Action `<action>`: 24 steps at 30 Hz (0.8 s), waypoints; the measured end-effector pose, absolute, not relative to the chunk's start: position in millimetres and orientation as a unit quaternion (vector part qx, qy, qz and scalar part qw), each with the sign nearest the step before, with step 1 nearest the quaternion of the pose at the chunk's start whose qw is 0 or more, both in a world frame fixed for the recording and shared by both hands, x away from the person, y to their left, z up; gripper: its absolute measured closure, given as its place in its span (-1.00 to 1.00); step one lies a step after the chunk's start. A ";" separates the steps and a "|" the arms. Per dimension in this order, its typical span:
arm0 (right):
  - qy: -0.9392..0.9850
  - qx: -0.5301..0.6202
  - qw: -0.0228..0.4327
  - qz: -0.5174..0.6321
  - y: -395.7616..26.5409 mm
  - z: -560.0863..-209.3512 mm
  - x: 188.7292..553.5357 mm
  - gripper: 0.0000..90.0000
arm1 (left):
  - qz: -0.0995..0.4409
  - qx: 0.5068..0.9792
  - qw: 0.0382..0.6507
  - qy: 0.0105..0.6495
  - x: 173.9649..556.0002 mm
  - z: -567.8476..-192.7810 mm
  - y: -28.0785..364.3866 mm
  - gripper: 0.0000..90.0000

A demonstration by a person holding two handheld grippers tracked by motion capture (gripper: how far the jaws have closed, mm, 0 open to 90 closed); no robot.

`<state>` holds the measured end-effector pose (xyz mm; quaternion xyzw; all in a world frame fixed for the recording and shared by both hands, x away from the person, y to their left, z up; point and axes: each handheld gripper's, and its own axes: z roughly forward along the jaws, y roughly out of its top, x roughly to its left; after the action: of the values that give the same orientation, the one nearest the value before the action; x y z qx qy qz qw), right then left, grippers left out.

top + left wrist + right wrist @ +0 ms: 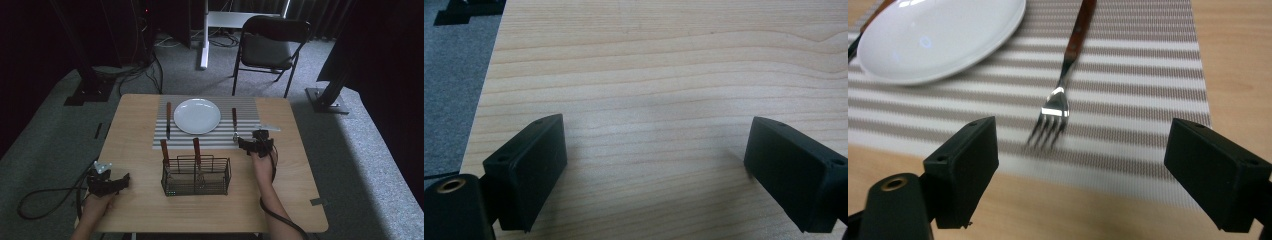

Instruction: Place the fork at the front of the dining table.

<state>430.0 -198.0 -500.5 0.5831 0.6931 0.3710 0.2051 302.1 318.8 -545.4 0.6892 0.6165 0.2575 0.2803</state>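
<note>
On the striped mat, right gripper [1080, 175] faces the fork [1064, 80].
Its jaws gape wide, empty; the fork lies just beside the plate [938, 37]. Left gripper [654, 172] hovers wide open over bare table [664, 60].

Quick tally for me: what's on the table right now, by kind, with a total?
Plate: 1
Striped placemat: 1
Fork: 1, on the placemat right of the plate
Wooden-handled utensil: 1, left of the plate, kind unclear
Wire basket: 1
Wooden-handled utensils standing in the basket: 2
Total: 7
</note>
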 end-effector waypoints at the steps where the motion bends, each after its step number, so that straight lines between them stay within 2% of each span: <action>1: 0.692 0.583 0.205 0.373 -200.2 -501.4 425.0 -0.69 | 0.258 0.689 0.280 0.616 302.1 -545.5 318.8 -0.78; 24: 0.700 0.579 0.233 0.347 -242.0 -514.2 348.6 -0.69 | 0.258 0.689 0.280 0.616 302.1 -545.4 318.8 -0.78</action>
<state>348.6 -242.0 -514.2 0.5791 0.7003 0.3465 0.2328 302.1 318.8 -545.4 0.6892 0.6165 0.2575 0.2803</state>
